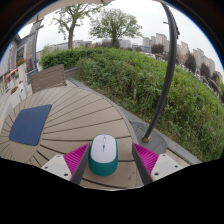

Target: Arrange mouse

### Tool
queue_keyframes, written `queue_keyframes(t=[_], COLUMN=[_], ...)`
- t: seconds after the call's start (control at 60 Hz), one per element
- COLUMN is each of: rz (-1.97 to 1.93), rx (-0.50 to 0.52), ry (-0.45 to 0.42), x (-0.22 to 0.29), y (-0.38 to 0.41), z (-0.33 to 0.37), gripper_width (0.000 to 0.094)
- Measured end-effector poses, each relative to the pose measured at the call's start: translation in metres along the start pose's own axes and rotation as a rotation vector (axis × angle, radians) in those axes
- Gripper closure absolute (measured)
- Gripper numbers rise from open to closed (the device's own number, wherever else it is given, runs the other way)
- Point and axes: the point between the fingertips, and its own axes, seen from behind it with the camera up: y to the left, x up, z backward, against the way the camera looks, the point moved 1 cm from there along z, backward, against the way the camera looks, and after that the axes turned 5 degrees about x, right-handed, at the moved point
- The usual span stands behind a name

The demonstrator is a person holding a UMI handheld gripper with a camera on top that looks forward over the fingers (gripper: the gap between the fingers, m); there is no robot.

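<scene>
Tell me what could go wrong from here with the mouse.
The mouse sits between the open gripper fingers with gaps at both sides, so closing off-centre could nudge or twist it. Its rounded top might slip out of the pads. The mousepad lies well off to the left near the round table rim, so a loose grip could drop the mouse on the way there.

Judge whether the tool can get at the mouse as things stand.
Probably yes: the mouse rests on the round wooden table between the open tool's fingers, gaps either side, nothing in between.
</scene>
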Motion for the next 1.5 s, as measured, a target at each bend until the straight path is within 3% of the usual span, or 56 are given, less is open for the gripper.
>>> queue_keyframes(t=[0.183,0.217,0.25,0.4,0.517,0.683,0.9,1.083,1.183,1.2,1.25,1.267,1.3,1.5], rz=[-0.024,-0.025,-0.014,-0.048,-0.045,-0.023,0.011,0.054,0.064,0.063,0.042,0.036,0.026,0.004], rx=[0.009,0.016,0.02,0.0,0.022,0.155,0.226,0.142,0.113,0.112,0.098,0.096,0.097,0.059], ry=[0.005,0.005,0.008,0.062,0.003,-0.072,0.012,0.073,0.055,0.069,0.101,0.104,0.109,0.176], x=[-0.001,-0.001,-0.001,0.006,0.063,0.142,0.12,0.056,0.051,0.049,0.048,0.049,0.054,0.065], y=[0.002,0.004,0.006,0.009,0.038,0.158,0.305,0.352,0.355,0.355,0.353,0.353,0.354,0.349], z=[0.0,0.0,-0.001,0.007,0.028,0.038,-0.01,-0.059,-0.061,-0.06,-0.049,-0.045,-0.032,0.108], gripper_width=[0.0136,0.023,0.0459,0.0489,0.0489,0.0493,0.049,0.0486,0.0414,0.0376,0.0112,0.0072,0.0104,0.0083])
